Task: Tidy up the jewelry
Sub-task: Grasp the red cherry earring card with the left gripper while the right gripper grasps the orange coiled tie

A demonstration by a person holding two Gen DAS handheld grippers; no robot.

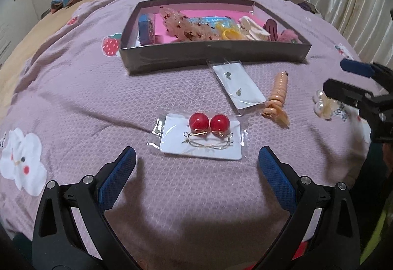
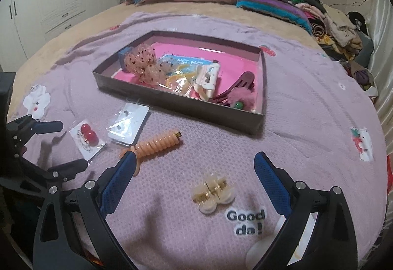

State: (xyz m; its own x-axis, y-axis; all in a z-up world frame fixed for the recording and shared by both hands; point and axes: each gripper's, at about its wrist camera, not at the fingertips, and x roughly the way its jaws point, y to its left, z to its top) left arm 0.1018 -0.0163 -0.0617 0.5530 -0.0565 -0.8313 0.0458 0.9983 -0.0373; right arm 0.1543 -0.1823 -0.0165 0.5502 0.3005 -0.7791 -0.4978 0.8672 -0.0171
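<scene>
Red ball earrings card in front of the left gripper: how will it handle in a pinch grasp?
The earring card lies flat in a glossy clear sleeve, so probably slippery and hard to get under. It looks thin, likely light and bendy. The red balls sit raised; pinching there may be easier.

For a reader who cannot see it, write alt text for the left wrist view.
The open left gripper hovers over a purple bedspread, just short of a carded pair of red ball earrings. Beyond lie a stud earring card, an orange spiral clip and a tray of hair accessories; the right gripper enters at right.
</scene>
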